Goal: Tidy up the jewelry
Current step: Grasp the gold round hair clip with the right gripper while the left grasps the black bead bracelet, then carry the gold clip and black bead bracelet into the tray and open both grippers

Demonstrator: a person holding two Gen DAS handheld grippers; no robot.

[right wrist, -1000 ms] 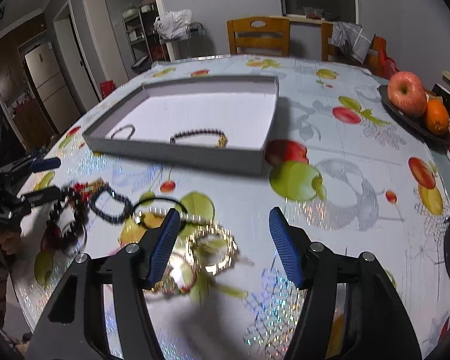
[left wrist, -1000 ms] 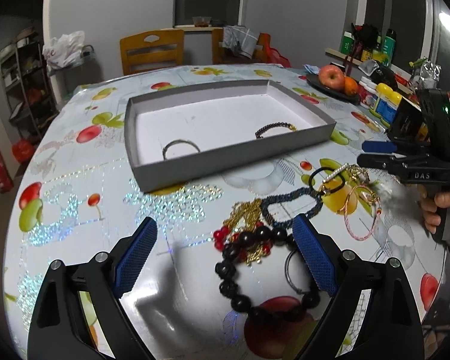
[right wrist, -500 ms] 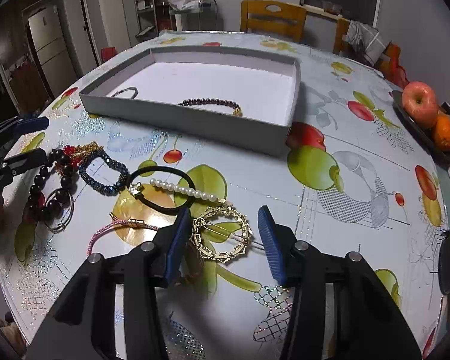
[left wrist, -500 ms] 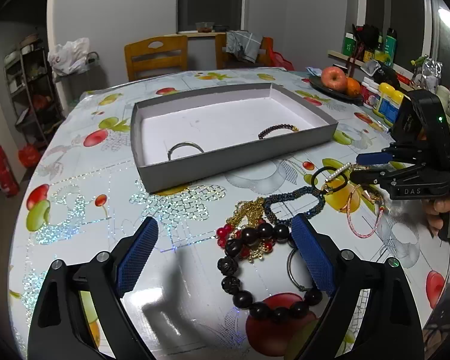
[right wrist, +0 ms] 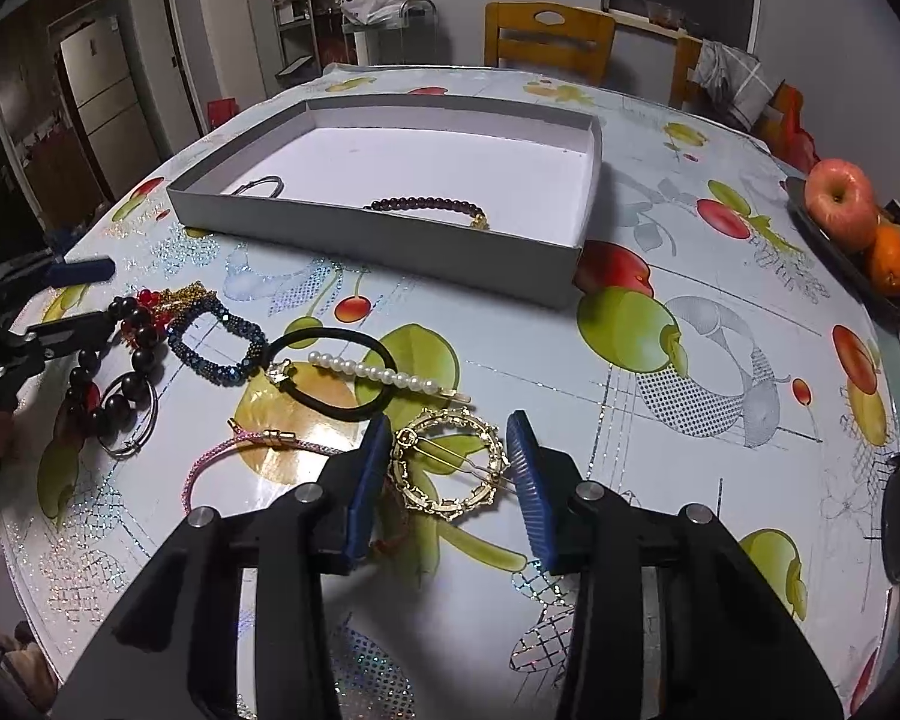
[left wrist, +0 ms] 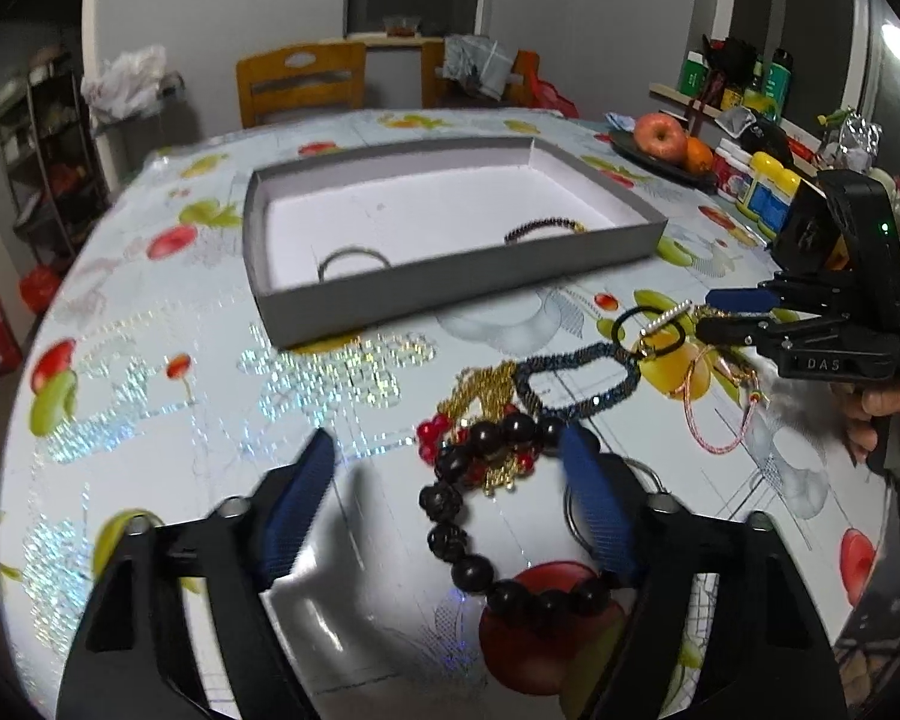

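Observation:
A grey tray (left wrist: 450, 288) (right wrist: 390, 240) holds a dark beaded bracelet (right wrist: 432, 205) and a silver ring bangle (right wrist: 261, 185). Loose jewelry lies in front of it. My right gripper (right wrist: 447, 468) is open, its pads either side of a gold round hair clip (right wrist: 450, 463). A pearl hair pin (right wrist: 378, 371), black hair tie (right wrist: 336, 360), blue beaded bracelet (right wrist: 219, 342) and pink cord bracelet (right wrist: 252, 450) lie nearby. My left gripper (left wrist: 450, 498) is open around a black bead bracelet (left wrist: 468, 516) tangled with gold chain and red beads (left wrist: 480, 396).
A plate with an apple (right wrist: 840, 201) and an orange sits at the table's right edge. Bottles (left wrist: 762, 192) stand beyond it. Wooden chairs (right wrist: 546, 42) stand at the far side. The tablecloth (right wrist: 720, 360) has a fruit print.
Both grippers have narrowed and come lower. The right one has moved over the gold hair clip. The left one has closed in around the black bead bracelet.

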